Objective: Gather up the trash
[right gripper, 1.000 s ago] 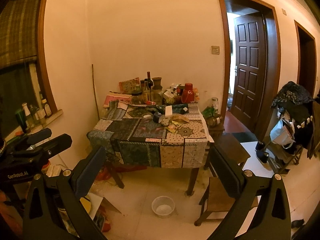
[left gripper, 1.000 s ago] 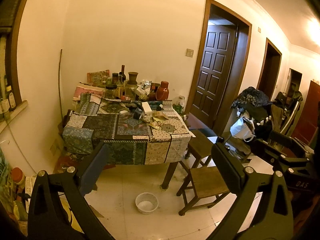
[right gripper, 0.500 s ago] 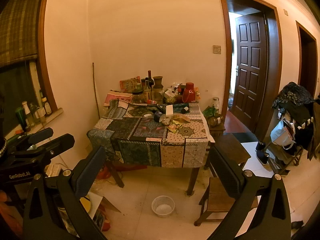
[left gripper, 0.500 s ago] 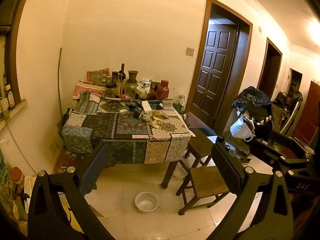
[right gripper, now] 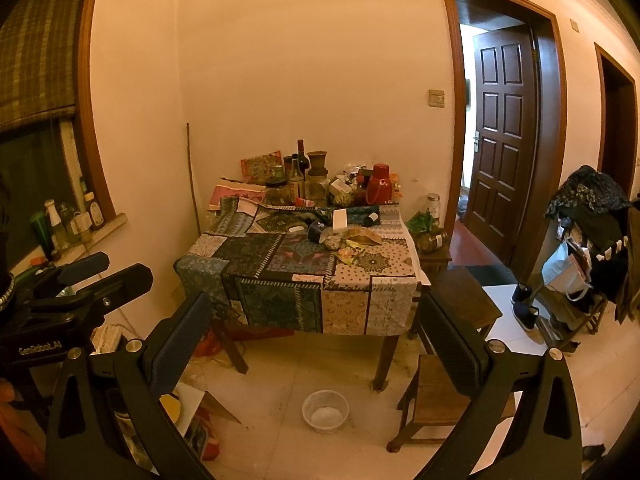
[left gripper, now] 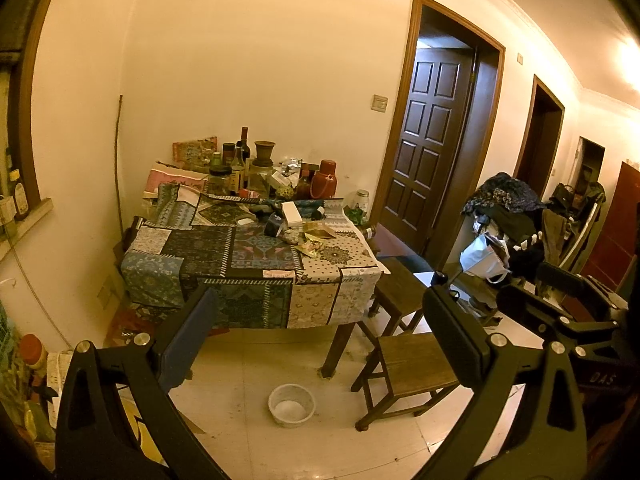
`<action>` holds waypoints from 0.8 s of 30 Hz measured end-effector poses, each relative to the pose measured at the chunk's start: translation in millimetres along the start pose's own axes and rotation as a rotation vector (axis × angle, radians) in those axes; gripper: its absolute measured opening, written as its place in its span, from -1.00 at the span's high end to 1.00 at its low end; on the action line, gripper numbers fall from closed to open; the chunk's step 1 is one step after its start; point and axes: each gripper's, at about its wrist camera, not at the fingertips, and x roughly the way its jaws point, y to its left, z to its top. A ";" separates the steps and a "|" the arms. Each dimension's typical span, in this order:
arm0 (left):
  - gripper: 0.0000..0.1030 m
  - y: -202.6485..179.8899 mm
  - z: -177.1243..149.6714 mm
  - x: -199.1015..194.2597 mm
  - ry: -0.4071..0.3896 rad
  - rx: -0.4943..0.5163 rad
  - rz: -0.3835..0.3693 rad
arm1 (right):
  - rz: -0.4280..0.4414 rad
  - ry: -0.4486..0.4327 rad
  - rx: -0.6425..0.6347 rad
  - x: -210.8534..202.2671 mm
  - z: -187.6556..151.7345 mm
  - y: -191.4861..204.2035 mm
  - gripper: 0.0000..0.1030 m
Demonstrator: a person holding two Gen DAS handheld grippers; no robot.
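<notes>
Patchwork cloth table (left gripper: 256,276) now sits slightly nearer ahead of both wide-open, empty grippers, left gripper (left gripper: 320,320) and right gripper (right gripper: 316,320); the approach to the wrappers (right gripper: 352,250) is only beginning.

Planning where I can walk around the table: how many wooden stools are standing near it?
2. One wooden stool stands on the floor in front of the table's right corner; a darker stool sits behind it against the table's right side. Others may be hidden behind the tablecloth.
</notes>
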 end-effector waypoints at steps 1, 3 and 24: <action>-0.99 0.2 0.2 0.1 0.000 -0.001 0.000 | 0.002 0.000 0.000 1.0 -0.5 -0.3 -1.00; -0.99 0.9 -1.7 1.5 0.000 0.000 0.003 | 0.006 0.000 0.000 1.6 0.1 -3.0 -1.00; -0.99 -36.5 21.5 42.7 -0.038 -0.009 0.071 | 0.029 -0.031 -0.022 18.2 19.7 -54.5 -1.00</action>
